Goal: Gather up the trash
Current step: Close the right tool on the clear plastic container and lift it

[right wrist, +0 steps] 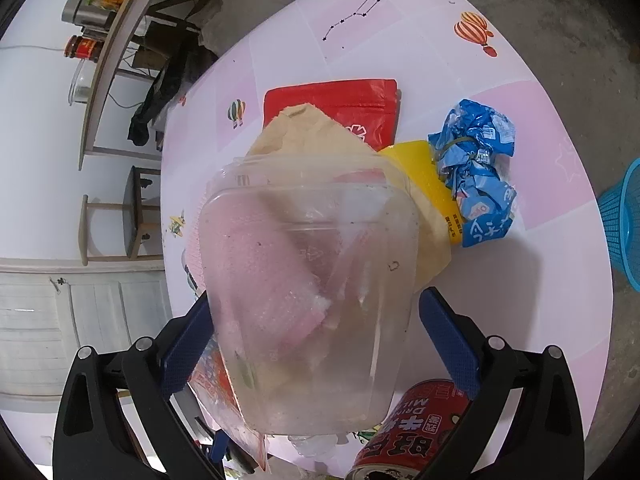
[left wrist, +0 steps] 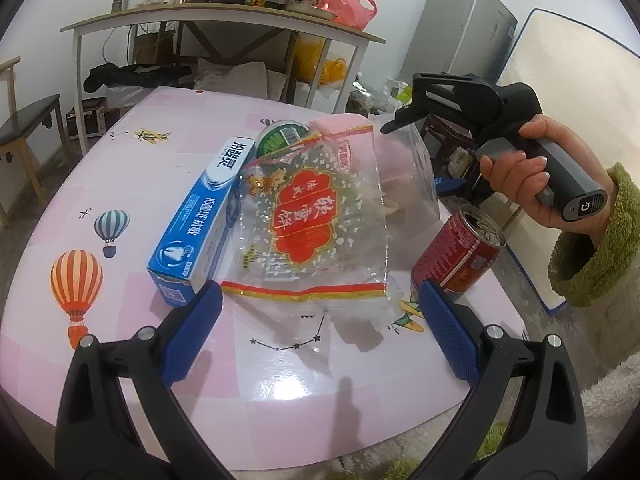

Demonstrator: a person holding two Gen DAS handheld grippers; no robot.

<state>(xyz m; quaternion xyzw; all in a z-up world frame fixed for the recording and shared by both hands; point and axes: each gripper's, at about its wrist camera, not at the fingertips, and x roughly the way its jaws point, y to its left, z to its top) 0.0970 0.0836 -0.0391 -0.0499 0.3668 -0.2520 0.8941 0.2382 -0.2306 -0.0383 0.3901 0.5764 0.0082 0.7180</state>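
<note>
Your left gripper [left wrist: 320, 336] hangs low over the near edge of the worktop [left wrist: 132, 184], jaws spread wide and holding nothing, lined up on the clear snack bag [left wrist: 316, 216] that lies flat just ahead. The spread looks set to take the bag's near hem, though pinching a flat bag will need a low scrape. A blue toothpaste box [left wrist: 200, 220] lies along the bag's left side, touching it, and a green lid [left wrist: 280, 136] peeks out behind. A red can [left wrist: 460, 252] stands tilted near the right edge, its open top showing.

Your right hand [left wrist: 528, 176] holds the other gripper [right wrist: 316, 340] up beside the pile. From its own camera, a clear plastic tub [right wrist: 312, 300] with pink foam inside sits between the jaws. The left pad seems against its wall, but there's daylight on the right, so I can't tell whether you've got it clamped. Beyond the tub lie a red pouch [right wrist: 340, 100], tan paper [right wrist: 304, 132], a yellow packet [right wrist: 420, 160] and a crumpled blue wrapper [right wrist: 476, 176], bunched mid-worktop. A blue basket [right wrist: 624, 224] waits on the floor off the far edge, likely the trash's destination. Everything is on the worktop, nothing binned yet.
</note>
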